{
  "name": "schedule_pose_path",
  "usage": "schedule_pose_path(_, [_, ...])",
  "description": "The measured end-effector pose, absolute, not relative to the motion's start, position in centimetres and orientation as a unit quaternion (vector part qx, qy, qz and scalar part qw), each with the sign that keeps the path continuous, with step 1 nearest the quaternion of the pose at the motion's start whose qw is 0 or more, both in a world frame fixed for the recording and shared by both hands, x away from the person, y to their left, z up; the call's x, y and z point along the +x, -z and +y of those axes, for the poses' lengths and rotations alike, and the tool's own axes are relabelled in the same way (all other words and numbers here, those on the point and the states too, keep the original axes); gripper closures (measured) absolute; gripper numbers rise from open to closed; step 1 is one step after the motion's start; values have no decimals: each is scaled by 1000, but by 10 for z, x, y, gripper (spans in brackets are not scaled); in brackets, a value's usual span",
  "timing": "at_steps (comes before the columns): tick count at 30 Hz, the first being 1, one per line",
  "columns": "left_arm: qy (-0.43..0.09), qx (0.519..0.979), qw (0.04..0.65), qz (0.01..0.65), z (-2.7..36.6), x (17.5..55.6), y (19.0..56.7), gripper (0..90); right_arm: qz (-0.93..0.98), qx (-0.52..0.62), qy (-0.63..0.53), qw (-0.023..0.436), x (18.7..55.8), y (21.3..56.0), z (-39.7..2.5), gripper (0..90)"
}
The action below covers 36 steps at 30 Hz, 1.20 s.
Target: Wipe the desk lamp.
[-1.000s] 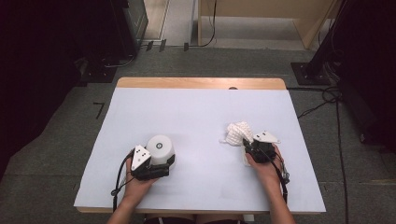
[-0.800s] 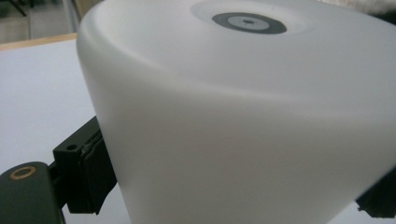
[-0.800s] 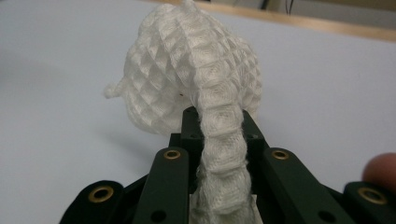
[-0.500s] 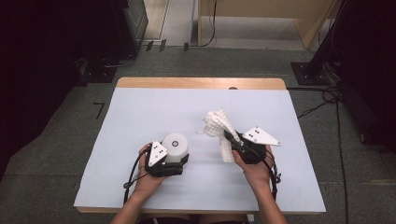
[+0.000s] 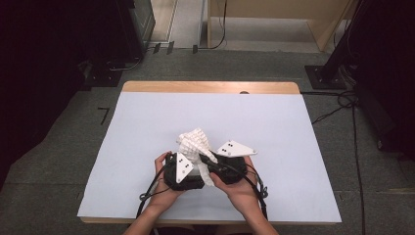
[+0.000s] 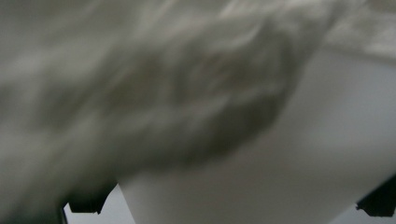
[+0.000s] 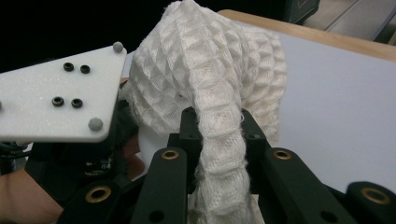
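Seen from above, we have both grippers close together near the table's (image 5: 147, 122) front edge. Our right gripper (image 7: 212, 126) is clenched on a white waffle-weave cloth (image 7: 210, 79), a strip running down btwn its jaws & the rest bunched over the left gripper (image 5: 185, 169). That one holds a white cup (image 6: 261, 177), mostly under the cloth; we can't tell its grip for sure, view is blurry. Risk, in our judgement: pull too hard & the cloth slips free, or the cup tips w/ the drag.
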<state>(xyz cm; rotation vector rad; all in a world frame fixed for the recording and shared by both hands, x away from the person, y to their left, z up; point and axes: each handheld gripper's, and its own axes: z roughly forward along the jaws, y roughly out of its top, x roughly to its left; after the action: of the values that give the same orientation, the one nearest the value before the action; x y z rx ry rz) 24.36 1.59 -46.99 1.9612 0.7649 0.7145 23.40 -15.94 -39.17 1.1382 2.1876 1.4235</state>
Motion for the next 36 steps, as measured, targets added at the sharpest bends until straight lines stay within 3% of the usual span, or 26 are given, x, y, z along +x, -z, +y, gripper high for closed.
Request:
schedule_pose_path(6, [-310,795,439,281,5,235,471,79,753,400,-510,109,232,390,-154,775])
schedule_pose_path(15, [-288,794,451,288,12,239,471,81,758,411,-470,188,236,391,-164,782])
schedule_pose_path(21, [-281,793,454,294,14,241,472,81,782,369,-478,156,227,389,-147,785])
schedule_pose_path(25, [-287,789,457,293,14,239,473,82,773,373,-488,161,232,393,-146,784])
schedule_pose_path(29, [-290,790,457,287,12,239,473,82,753,402,-481,199,239,395,-160,783])
schedule_pose_path(36, [-292,785,462,291,12,239,474,82,774,373,-477,185,230,392,-149,788])
